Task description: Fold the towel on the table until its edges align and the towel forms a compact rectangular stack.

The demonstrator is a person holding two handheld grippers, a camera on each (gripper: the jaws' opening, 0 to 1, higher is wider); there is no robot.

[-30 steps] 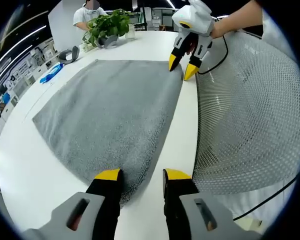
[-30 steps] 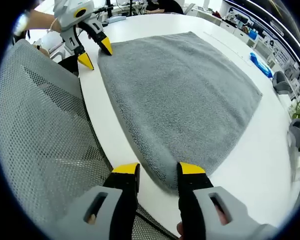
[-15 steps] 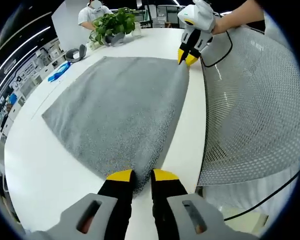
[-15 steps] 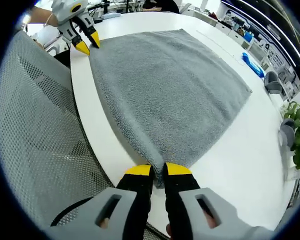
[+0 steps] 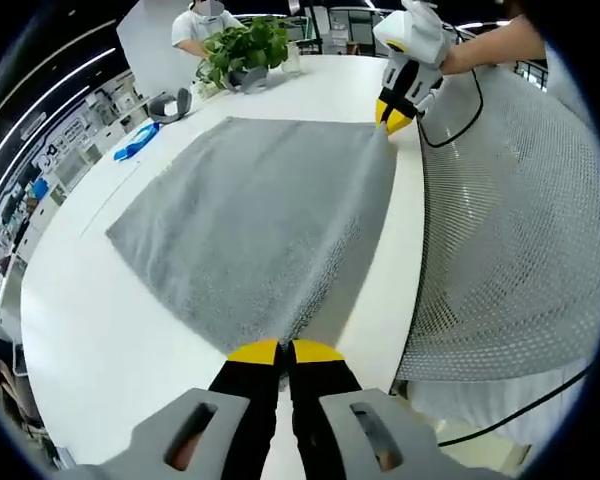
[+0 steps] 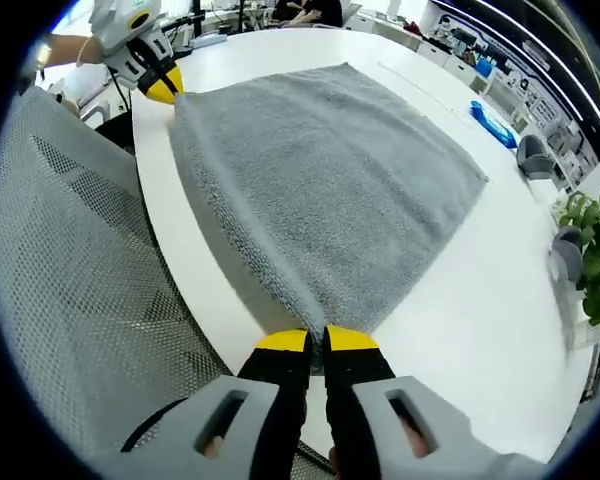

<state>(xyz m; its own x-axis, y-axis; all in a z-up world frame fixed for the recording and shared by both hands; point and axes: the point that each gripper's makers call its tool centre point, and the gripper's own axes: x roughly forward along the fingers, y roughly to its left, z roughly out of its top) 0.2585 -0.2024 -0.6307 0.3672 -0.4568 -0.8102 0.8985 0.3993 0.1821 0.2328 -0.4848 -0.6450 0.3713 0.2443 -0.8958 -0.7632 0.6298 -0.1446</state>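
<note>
Two grippers, left gripper (image 5: 285,351) and right gripper (image 6: 316,339), each pinch a near corner of the grey towel (image 5: 255,220) on the white table (image 5: 80,320).

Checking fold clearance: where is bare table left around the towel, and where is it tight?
Bare white table runs wide along the towel's far side, up to the blue item and potted plant. The near side is tight: a thin strip between the towel edge and mesh chair back, with the left claw and right claw shut on the near corners.
</note>
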